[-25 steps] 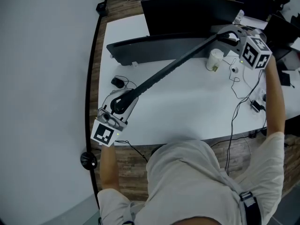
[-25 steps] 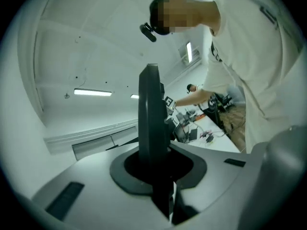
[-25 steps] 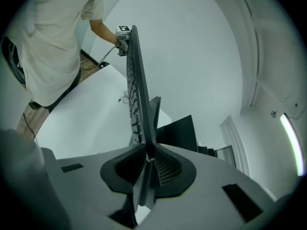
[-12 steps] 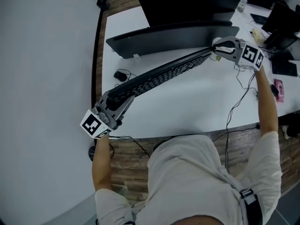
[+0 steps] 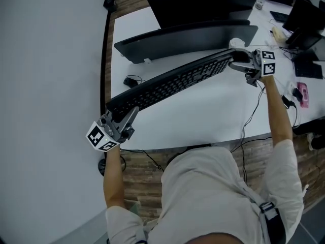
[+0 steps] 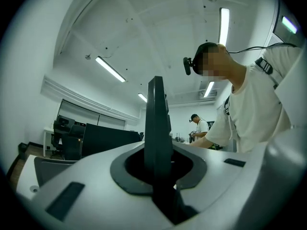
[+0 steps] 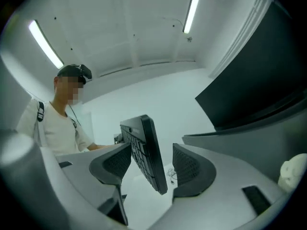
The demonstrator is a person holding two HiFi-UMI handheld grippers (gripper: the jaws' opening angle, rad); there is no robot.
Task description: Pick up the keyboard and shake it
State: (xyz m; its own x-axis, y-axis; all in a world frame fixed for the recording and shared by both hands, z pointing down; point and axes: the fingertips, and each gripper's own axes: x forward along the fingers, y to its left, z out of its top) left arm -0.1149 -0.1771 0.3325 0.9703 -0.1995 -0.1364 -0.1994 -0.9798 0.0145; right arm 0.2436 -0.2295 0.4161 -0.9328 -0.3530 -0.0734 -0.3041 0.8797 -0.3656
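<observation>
A long black keyboard (image 5: 172, 83) runs slantwise over the white table (image 5: 203, 118), keys facing up. My left gripper (image 5: 122, 118) is shut on its near left end; in the left gripper view the keyboard (image 6: 157, 123) stands edge-on, clamped deep in the left gripper (image 6: 158, 169). My right gripper (image 5: 235, 62) is at the far right end and its jaws are opening. In the right gripper view the keyboard (image 7: 146, 150) hangs between the pads (image 7: 191, 166) of the right gripper (image 7: 153, 166), with a clear gap on the right side.
A dark curved monitor (image 5: 188, 37) stands just behind the keyboard, another black screen (image 5: 203, 4) behind that. A white cup (image 5: 236, 43) sits by the right gripper, a black mouse (image 5: 129, 81) at the left, cables (image 5: 253, 113) at the right. Another person (image 6: 200, 126) stands far off.
The keyboard has turned from edge-on to keys up and come down toward the table. The right gripper's jaws have spread apart and no longer clamp it. The left grip is unchanged.
</observation>
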